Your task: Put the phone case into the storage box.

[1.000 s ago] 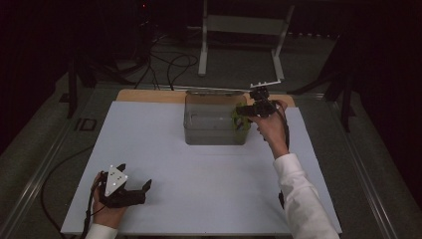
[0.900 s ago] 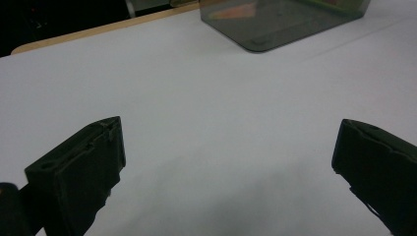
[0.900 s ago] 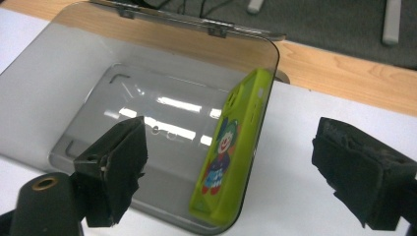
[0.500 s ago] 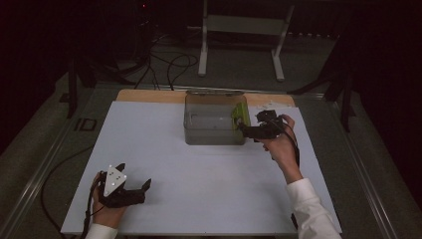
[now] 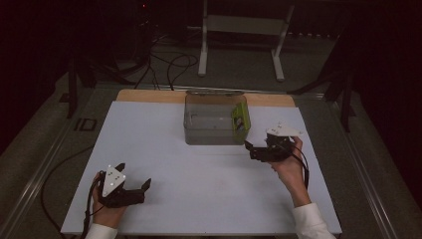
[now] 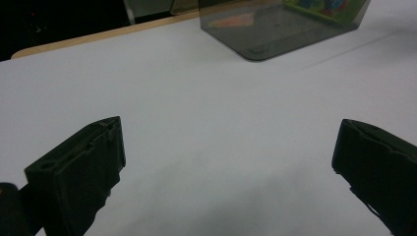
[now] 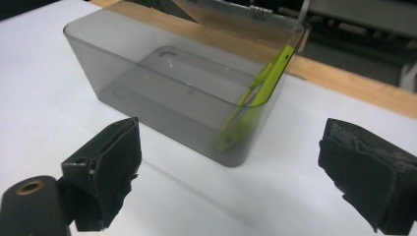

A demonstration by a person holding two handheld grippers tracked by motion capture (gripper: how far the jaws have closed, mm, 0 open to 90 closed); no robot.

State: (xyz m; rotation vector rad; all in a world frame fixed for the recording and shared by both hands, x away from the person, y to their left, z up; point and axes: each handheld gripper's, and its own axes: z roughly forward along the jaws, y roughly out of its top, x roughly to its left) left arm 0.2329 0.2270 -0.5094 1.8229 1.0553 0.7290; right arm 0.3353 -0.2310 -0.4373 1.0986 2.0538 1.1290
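Right gripper point(image 5: 251, 149) is held just right of the clear box point(image 5: 215, 130), jaws spread wide, nothing between them. In the right gripper view the box is seen close ahead, lid tipped back, a green flat item point(image 7: 255, 101) leaned upright against its near end wall inside. Left gripper point(image 5: 134, 186) is rested low at the near left of the white table point(image 5: 199, 184), well apart from the box, jaws also wide and empty. Box is placed toward the table's far edge, centre.
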